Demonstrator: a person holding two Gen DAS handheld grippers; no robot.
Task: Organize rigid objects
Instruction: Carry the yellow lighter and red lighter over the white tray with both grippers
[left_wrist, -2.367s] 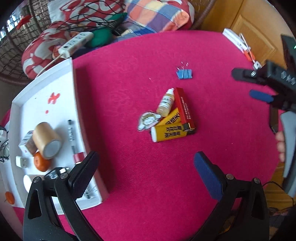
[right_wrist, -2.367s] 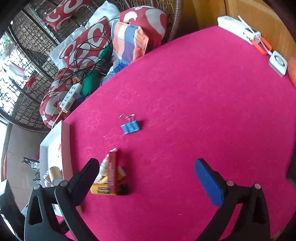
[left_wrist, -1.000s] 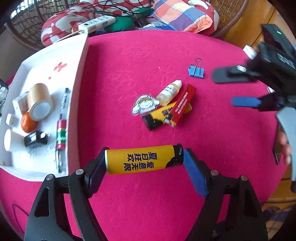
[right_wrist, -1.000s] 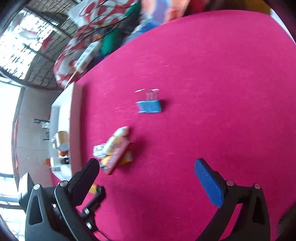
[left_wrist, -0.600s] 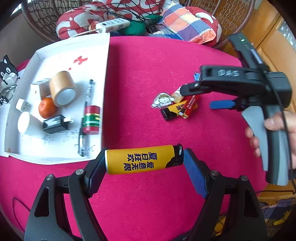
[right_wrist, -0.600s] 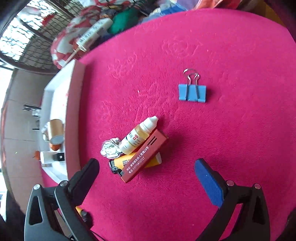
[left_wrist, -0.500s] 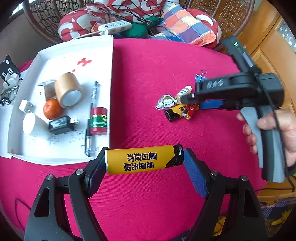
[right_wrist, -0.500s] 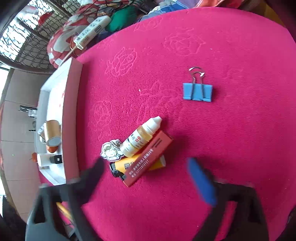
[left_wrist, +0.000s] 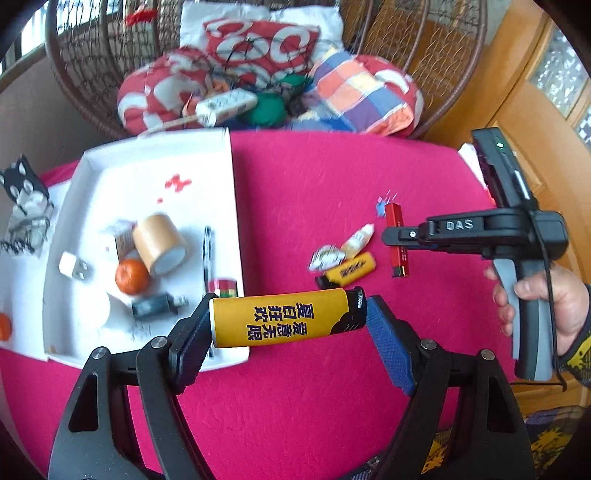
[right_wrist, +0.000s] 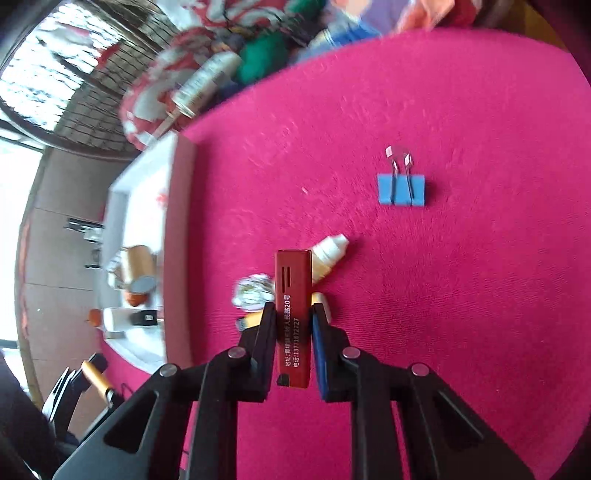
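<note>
**Lighters gripped in both grippers, tray waiting on the left**

Lighters were the business in hand, and each gripper held one. Farthest left lay the white tray (left_wrist: 232, 206), already loaded with a tape roll (left_wrist: 159, 243), an orange (left_wrist: 132, 276), a pen (left_wrist: 207, 254), a black adapter (left_wrist: 155, 311) and a small red-and-green cylinder (left_wrist: 222, 287) against its right wall. That collection suggested the tray was the sorting bin, which would explain the loose items being lifted off the red tablecloth (left_wrist: 332, 173) one by one.

Next came the left gripper (left_wrist: 288, 325), its fingers clamped on the ends of a yellow lighter (left_wrist: 284, 322), held crosswise and lifted above the cloth near the tray's lower right corner. Gripping it lengthwise kept the round body from rolling out, and the position read as a carry toward the tray.

Further right, the remaining pile sat on the cloth: a sticker-like charm (left_wrist: 325, 257), a small dropper bottle (left_wrist: 357, 236) and a second yellow lighter (left_wrist: 349, 272), close together.

Just beyond them, the right gripper (right_wrist: 293, 325) was closed on a red lighter (right_wrist: 292, 317), pinching its flat sides with the body pointing forward along the fingers. Whether it had cleared the cloth was hard to judge through the blur, though it seemed to hang slightly above the pile.

Rightmost lay a blue binder clip (right_wrist: 401, 189), alone and well apart from the rest, not yet collected.
</note>
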